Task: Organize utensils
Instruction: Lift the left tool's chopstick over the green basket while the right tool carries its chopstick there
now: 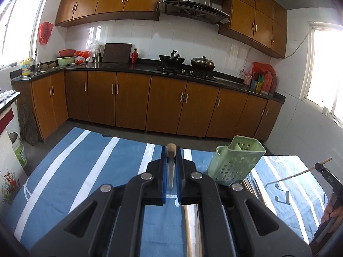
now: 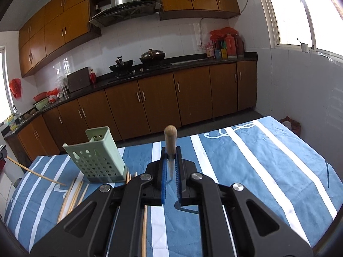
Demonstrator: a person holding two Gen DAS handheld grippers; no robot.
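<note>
While both claws ride above the table, each is clamped on a chopstick: the left gripper [image 1: 171, 156] pinches a slim stick with a pale wooden butt and a metal-looking tapered shaft between its ribbed blue pads, and the right gripper [image 2: 170, 157] holds a similar chopstick [image 2: 170, 141], whose rounded wooden end stands up past the fingertips. Seen from the left wrist, the left chopstick [image 1: 171, 152] shows a blunt, squared-off tip of light wood. A mint-green plastic utensil holder [image 1: 233, 160], boxy and pierced with round holes, stands tilted on the blue cloth with broad white stripes [image 2: 257, 150]; it sits between the two claws, to the right in the left view and to the left in the right view. Several thin bamboo-coloured loose chopsticks [image 2: 75, 192] lie flat on the cloth just beside the holder's base, fanned out unevenly. At the right edge of the left view, a hand [image 1: 332, 209] grips the black handle of the other tool, whose stick reads as a long thin line over the cloth. Behind, glossy brown cabinets [image 1: 128, 98] run under a dark stone-like counter.
</note>
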